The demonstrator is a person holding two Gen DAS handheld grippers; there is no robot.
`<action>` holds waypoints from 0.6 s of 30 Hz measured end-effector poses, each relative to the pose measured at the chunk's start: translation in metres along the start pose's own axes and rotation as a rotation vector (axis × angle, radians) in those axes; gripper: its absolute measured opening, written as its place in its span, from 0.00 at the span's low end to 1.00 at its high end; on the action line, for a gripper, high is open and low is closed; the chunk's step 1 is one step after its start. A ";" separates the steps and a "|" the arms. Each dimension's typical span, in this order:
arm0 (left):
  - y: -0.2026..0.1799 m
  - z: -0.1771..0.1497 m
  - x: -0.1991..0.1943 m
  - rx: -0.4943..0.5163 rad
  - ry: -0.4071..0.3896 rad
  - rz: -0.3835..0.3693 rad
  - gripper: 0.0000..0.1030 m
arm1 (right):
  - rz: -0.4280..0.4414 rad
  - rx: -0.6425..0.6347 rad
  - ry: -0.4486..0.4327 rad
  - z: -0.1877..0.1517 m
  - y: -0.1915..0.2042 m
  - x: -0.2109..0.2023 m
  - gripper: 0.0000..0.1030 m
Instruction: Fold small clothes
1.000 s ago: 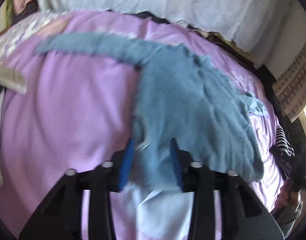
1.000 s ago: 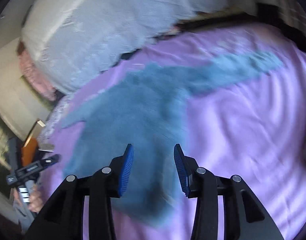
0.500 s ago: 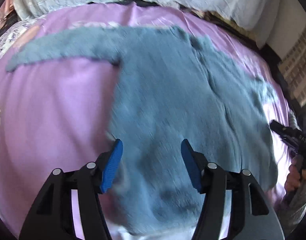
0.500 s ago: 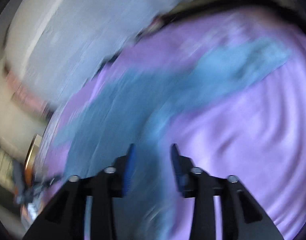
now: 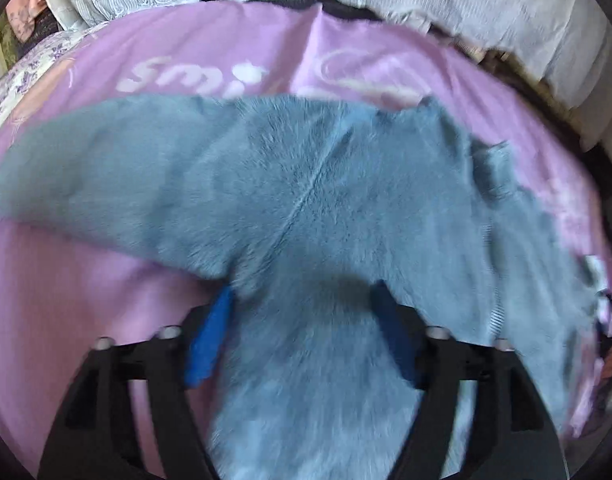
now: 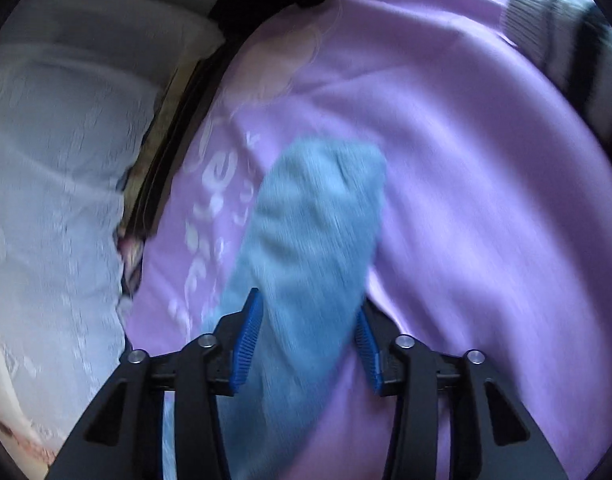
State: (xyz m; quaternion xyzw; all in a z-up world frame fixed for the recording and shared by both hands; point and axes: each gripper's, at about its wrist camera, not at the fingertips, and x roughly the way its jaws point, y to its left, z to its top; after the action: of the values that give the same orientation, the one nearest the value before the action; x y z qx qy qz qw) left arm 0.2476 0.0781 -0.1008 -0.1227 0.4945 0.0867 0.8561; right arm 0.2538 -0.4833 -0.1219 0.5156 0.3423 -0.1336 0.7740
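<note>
A fuzzy blue sweater lies spread on a lilac sheet, its body running between the wide-open left gripper. A sleeve passes between the open right gripper, seemingly ungripped. Folding cleanly means pinching sleeve edges squarely.

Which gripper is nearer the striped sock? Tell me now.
Right, as far as the views show. The right gripper is over a sleeve of the blue sweater, with the striped sock ahead to its right. The left gripper is over the sweater's body, sock not clearly visible.
</note>
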 end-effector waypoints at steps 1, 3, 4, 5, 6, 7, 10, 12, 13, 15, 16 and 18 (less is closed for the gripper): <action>-0.001 -0.001 0.006 0.000 -0.006 0.016 0.87 | -0.006 -0.011 -0.024 0.002 0.000 0.005 0.32; -0.007 -0.006 0.018 0.010 -0.042 0.068 0.95 | -0.048 -0.066 -0.105 0.001 -0.002 -0.002 0.06; -0.006 -0.007 0.017 0.014 -0.050 0.071 0.95 | -0.046 -0.083 -0.162 0.000 -0.003 -0.014 0.06; -0.004 -0.007 0.014 0.011 -0.057 0.062 0.95 | -0.062 -0.103 -0.227 -0.001 -0.003 -0.027 0.06; -0.001 -0.007 0.014 0.005 -0.057 0.051 0.95 | -0.109 -0.133 -0.297 -0.003 -0.001 -0.044 0.06; 0.002 -0.008 0.014 -0.004 -0.055 0.032 0.95 | -0.136 -0.141 -0.321 -0.002 -0.001 -0.053 0.06; 0.009 -0.009 0.013 -0.030 -0.063 -0.005 0.95 | -0.228 -0.109 -0.275 -0.003 -0.021 -0.054 0.09; 0.007 -0.009 0.013 -0.020 -0.065 0.009 0.95 | -0.304 -0.192 -0.253 -0.009 -0.018 -0.047 0.17; 0.007 -0.012 0.012 -0.017 -0.066 0.016 0.96 | -0.305 -0.179 -0.256 -0.008 -0.015 -0.050 0.23; 0.007 -0.011 0.012 -0.012 -0.064 0.019 0.96 | -0.270 -0.125 -0.327 -0.011 -0.013 -0.074 0.28; 0.009 -0.012 0.010 -0.011 -0.061 0.016 0.95 | -0.265 -0.133 -0.388 -0.017 -0.013 -0.093 0.30; 0.016 -0.010 0.000 -0.029 -0.074 -0.001 0.95 | -0.209 -0.189 -0.482 -0.029 0.004 -0.117 0.30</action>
State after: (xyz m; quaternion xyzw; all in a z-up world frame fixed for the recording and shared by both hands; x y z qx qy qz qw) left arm 0.2352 0.0904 -0.1080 -0.1321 0.4610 0.0983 0.8720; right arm 0.1586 -0.4726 -0.0478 0.3563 0.2104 -0.2990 0.8599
